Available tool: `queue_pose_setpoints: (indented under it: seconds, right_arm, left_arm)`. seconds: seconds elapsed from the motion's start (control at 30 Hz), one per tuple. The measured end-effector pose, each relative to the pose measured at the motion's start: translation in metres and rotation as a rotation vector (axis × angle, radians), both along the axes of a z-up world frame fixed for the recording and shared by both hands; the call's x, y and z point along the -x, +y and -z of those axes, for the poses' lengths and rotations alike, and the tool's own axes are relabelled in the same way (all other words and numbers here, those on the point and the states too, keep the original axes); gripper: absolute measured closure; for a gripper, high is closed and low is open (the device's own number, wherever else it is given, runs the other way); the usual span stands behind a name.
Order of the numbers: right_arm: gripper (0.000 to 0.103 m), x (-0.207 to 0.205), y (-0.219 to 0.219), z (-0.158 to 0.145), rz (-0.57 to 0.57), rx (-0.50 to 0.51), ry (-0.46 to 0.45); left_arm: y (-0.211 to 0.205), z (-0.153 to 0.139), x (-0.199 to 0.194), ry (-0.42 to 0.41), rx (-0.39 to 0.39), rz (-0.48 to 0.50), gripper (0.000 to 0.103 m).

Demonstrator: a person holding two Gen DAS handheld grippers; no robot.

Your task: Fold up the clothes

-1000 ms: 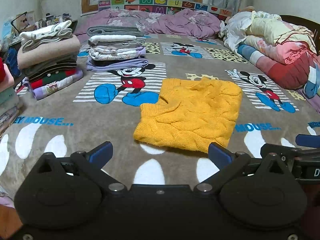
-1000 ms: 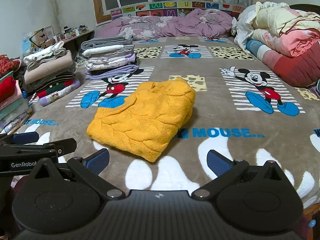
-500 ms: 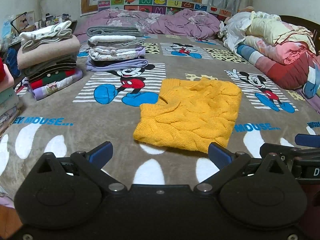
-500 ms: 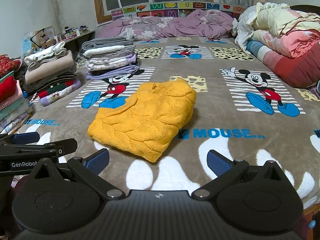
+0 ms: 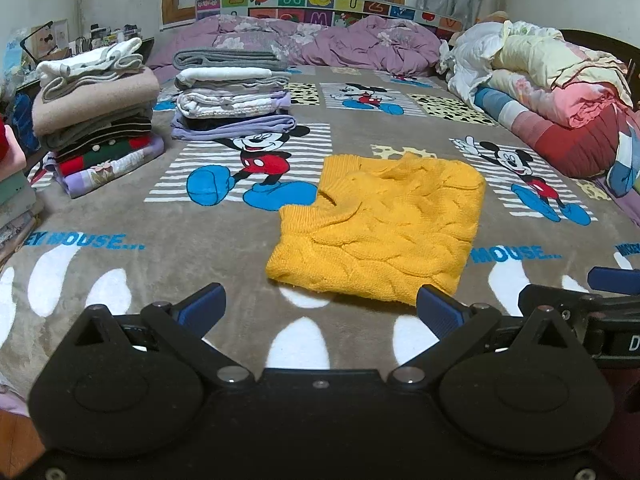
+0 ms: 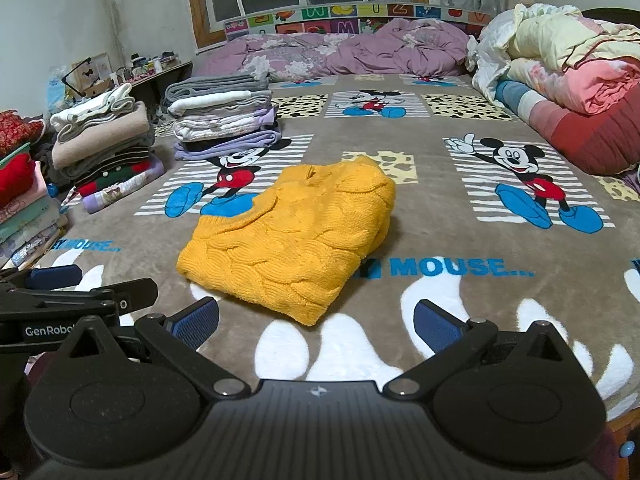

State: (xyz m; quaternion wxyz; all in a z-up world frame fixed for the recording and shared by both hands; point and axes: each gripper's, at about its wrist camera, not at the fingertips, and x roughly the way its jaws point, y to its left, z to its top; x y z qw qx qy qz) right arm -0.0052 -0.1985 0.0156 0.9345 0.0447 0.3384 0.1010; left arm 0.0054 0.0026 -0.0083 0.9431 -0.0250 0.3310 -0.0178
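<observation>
My yellow sweater (image 5: 384, 232) lies folded on the bed, on the brown blanket (image 5: 160, 232) with the cartoon mouse pictures. It makes a thick, bumpy square. It sits in the middle of the bed, just past both my grippers, and nothing is touching it.

My left gripper (image 5: 318, 310) is spread wide and holds nothing. Its blue fingertips (image 5: 202, 308) hang over the near edge of the bed, just in front of the sweater. My right gripper (image 6: 316, 320) is spread wide too, and it is empty. One corner of the sweater points at the gap between its fingers. The two grippers are side by side. I can see the right one poking in at the edge of the left view, and the left one at the edge of the right view.

Off to the left, well away from the sweater, are two stacks of folded clothes. The near stack (image 5: 96, 120) has a tan one near the top. The far stack (image 5: 236, 100) has a grey one on top and a purple one at the bottom. At the far end of the bed is a rumpled purple quilt (image 5: 320, 44). On the right side is a heap of bedding (image 5: 560, 96) in pink, red and cream.
</observation>
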Motion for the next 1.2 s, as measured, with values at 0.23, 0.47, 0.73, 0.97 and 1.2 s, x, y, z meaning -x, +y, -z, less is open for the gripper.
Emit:
queue_pose_setpoints:
  seconds: [0.23,0.47,0.73,0.97,1.2]
  right_arm:
    - [0.0,-0.013,-0.004,0.008,-0.044,-0.061,-0.002]
    - [0.0,-0.031,-0.003,0.016,-0.108,-0.086,-0.063]
    - [0.0,-0.068,0.002,0.023,-0.213,-0.034,-0.103]
    - [0.0,-0.109,0.007,0.016,-0.32,0.093,-0.135]
    - [0.001,-0.168,0.01,0.005,-0.44,0.153,-0.104]
  left_arm:
    - [0.009,0.016,-0.015,0.027,0.059,-0.013,0.0]
    - [0.018,0.037,-0.032,0.036,0.13,-0.015,0.0]
    - [0.031,0.067,-0.055,0.102,0.199,-0.017,0.0]
    - [0.05,0.088,-0.067,0.108,0.341,-0.028,0.0]
    - [0.059,0.096,-0.08,0.085,0.487,-0.021,0.001]
